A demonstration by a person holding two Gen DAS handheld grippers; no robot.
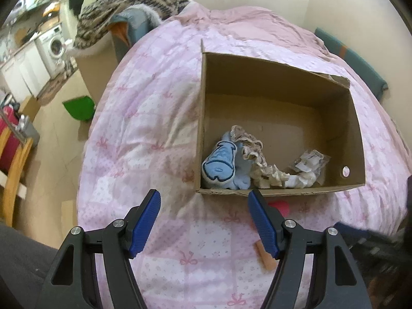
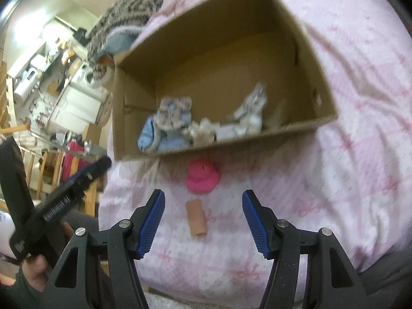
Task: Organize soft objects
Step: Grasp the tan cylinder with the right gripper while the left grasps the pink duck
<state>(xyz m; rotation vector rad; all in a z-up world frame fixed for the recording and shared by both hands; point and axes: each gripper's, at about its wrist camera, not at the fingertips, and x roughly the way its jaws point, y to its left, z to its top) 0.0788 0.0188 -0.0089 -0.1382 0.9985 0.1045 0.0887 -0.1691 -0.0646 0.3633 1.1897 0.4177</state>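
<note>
An open cardboard box (image 1: 334, 139) (image 2: 319, 82) lies on a pink quilt. Inside it are a light blue soft toy (image 1: 221, 164) (image 2: 152, 136), a beige frilly cloth (image 1: 255, 154) (image 2: 203, 131) and a crumpled white piece (image 1: 309, 162) (image 2: 252, 110). A pink plush duck (image 2: 203, 177) (image 1: 282, 206) sits on the quilt just in front of the box. A small tan roll (image 2: 197, 217) (image 1: 266, 257) lies nearer. My left gripper (image 1: 204, 200) is open and empty before the box's near wall. My right gripper (image 2: 203, 200) is open and empty above the tan roll.
The pink quilt (image 1: 154, 108) covers a bed. A striped furry blanket (image 1: 134, 2) lies at its far end. Left of the bed are a green bin (image 1: 78, 108), a wooden chair (image 1: 15, 164) and a washing machine (image 1: 55, 45). My left gripper's body (image 2: 59, 198) shows at the left of the right wrist view.
</note>
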